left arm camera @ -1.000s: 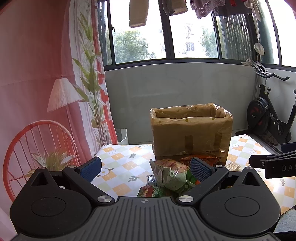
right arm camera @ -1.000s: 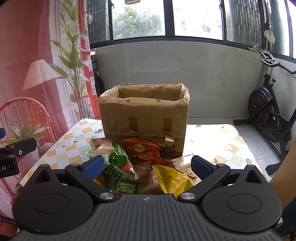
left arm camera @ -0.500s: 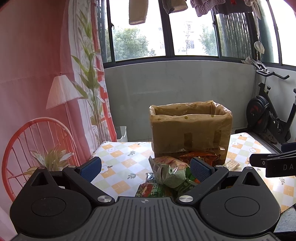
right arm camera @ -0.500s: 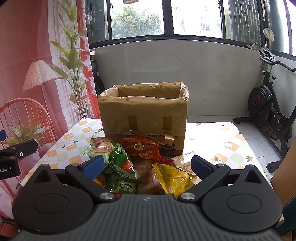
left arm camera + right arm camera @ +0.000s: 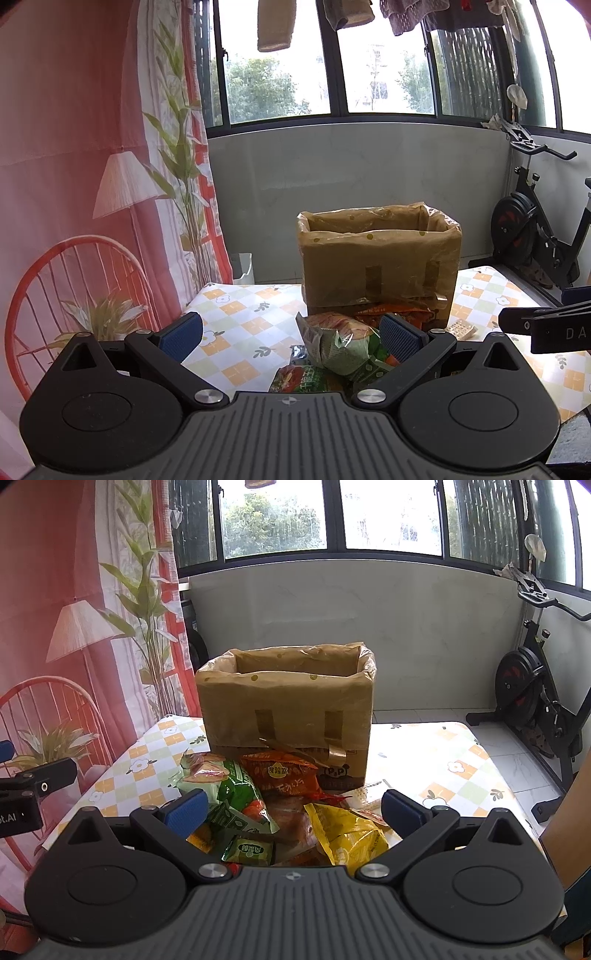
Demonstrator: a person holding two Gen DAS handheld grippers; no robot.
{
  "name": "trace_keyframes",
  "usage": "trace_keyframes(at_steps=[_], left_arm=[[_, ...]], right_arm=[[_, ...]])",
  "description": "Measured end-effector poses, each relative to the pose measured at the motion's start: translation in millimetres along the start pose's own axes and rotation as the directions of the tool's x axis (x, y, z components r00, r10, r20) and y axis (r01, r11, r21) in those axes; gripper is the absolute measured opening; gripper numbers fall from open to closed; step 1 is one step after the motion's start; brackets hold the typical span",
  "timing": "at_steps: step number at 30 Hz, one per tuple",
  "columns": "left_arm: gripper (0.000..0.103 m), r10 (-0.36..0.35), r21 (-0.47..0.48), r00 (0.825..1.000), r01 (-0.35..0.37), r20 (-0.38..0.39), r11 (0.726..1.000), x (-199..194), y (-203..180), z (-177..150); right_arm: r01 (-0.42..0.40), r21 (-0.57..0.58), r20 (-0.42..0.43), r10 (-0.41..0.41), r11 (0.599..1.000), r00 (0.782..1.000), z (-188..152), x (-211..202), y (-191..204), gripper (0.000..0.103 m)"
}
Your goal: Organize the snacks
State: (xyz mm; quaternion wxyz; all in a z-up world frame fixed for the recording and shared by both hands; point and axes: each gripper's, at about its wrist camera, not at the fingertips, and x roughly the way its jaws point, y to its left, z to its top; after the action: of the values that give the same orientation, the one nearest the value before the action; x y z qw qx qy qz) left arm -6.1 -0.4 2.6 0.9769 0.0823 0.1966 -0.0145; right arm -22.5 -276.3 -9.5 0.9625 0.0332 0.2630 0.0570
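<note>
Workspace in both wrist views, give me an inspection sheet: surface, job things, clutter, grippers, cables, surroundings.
Surface: table with checked flower-print cloth, sunlit on its right side.
Job's things: cardboard box lined with a plastic bag, open top, contents hidden; snack packets piled in front of it, among them a green bag, an orange bag and a yellow bag.
Clutter: nothing seen.
Grippers: left gripper open, holding nothing; right gripper open, holding nothing, both hovering short of the pile.
Cables: nothing seen.
Surroundings: exercise bike at right, printed backdrop curtain at left, windows behind, laundry hanging above.
</note>
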Motion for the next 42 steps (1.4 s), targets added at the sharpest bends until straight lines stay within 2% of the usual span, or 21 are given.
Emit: trace_keyframes(at_steps=[27, 33, 35, 37, 39, 42], left_arm=[[0.103, 0.025, -0.041, 1.0, -0.026, -0.014, 0.999, 2, 6, 3], [0.102, 0.049, -0.028, 0.998, -0.049, 0.025, 0.998, 0, 9, 9], [0.102, 0.066, -0.037, 0.997, -0.065, 0.038, 0.997, 3, 15, 13], [0.102, 0.089, -0.053, 0.994, -0.086, 0.059, 0.995, 7, 23, 16], [0.102, 0.124, -0.067, 0.989, -0.118, 0.081, 0.991, 14, 32, 15], [0.102, 0.154, -0.077, 0.986, -0.148, 0.071, 0.986, 30, 42, 14]], right_arm=[[-0.008, 0.002, -0.002, 0.008, 1.0, 1.0, 3, 1, 1, 0.102], [-0.026, 0.031, -0.003, 0.027, 0.999, 1.0, 4, 3, -5, 0.102], [-0.055, 0.071, 0.015, 0.055, 0.996, 0.998, 7, 4, -13, 0.103], [-0.077, 0.118, 0.068, 0.069, 0.99, 0.995, 11, 2, -24, 0.103], [-0.067, 0.135, 0.146, 0.047, 0.989, 0.988, 14, 2, -33, 0.103], [-0.036, 0.132, 0.187, 0.011, 0.991, 0.982, 25, 10, -44, 0.103]])
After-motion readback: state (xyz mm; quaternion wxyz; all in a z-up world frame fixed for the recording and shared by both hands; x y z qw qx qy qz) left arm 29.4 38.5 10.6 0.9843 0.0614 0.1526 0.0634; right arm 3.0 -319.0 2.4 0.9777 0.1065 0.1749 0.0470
